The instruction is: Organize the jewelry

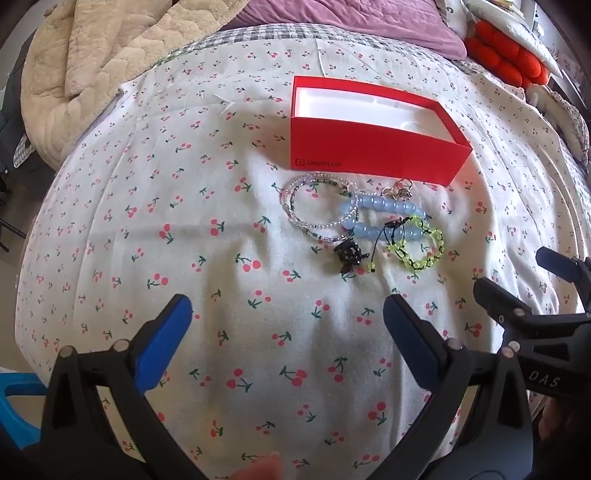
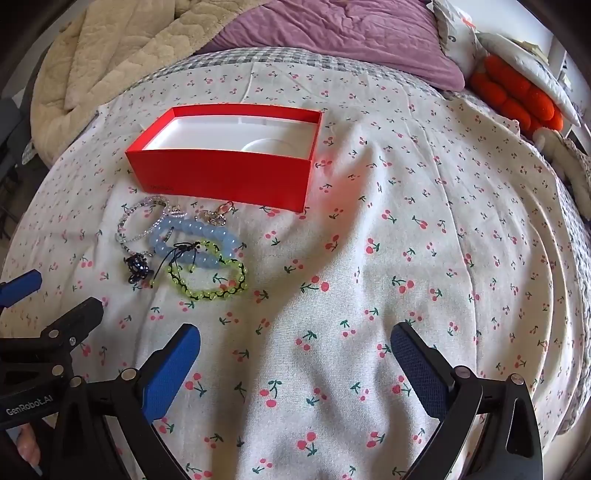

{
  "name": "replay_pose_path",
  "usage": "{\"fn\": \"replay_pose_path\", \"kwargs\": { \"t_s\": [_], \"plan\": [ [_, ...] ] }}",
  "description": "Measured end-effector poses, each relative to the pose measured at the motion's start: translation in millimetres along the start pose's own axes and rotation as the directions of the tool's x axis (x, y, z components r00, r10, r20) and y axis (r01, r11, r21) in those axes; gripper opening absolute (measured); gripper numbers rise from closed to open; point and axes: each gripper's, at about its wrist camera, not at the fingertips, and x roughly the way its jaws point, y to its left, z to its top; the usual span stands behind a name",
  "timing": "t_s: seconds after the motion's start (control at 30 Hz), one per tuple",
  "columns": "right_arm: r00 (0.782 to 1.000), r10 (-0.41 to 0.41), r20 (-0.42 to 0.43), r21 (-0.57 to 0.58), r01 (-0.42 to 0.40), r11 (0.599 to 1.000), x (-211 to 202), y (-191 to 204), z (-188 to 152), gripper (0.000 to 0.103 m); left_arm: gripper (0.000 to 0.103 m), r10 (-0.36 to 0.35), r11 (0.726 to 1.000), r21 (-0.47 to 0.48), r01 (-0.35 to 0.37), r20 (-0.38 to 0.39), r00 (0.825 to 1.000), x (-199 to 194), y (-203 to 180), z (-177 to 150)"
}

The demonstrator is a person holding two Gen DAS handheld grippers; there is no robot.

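Note:
An open red box [image 1: 373, 151] with a white inside stands on the cherry-print bedspread; it also shows in the right wrist view [image 2: 221, 177]. In front of it lies a pile of jewelry: a clear beaded bracelet [image 1: 295, 206], a blue bead strand [image 1: 384, 206], a neon green bracelet [image 1: 424, 251] and a small black charm [image 1: 347, 253]. The same green bracelet [image 2: 207, 280] and blue strand [image 2: 199, 230] show in the right wrist view. My left gripper [image 1: 288, 314] is open and empty, short of the pile. My right gripper [image 2: 295, 345] is open and empty, to the right of the pile.
A beige quilt [image 1: 96, 62] and a purple pillow [image 1: 351, 18] lie at the head of the bed. Orange cushions [image 2: 517, 96] sit at the far right. The bedspread [image 2: 424, 229] stretches right of the box. A blue object [image 1: 14, 398] sits low on the left.

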Motion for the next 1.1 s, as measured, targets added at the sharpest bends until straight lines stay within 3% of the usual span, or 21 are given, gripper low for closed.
{"fn": "replay_pose_path", "kwargs": {
  "t_s": [1.1],
  "plan": [
    [1.0,0.016,0.026,0.004,-0.016,1.0,-3.2,-0.4,1.7,0.103,0.103,-0.032,0.999,-0.008,0.032,0.005,0.999,-4.0,0.8,1.2]
  ]
}}
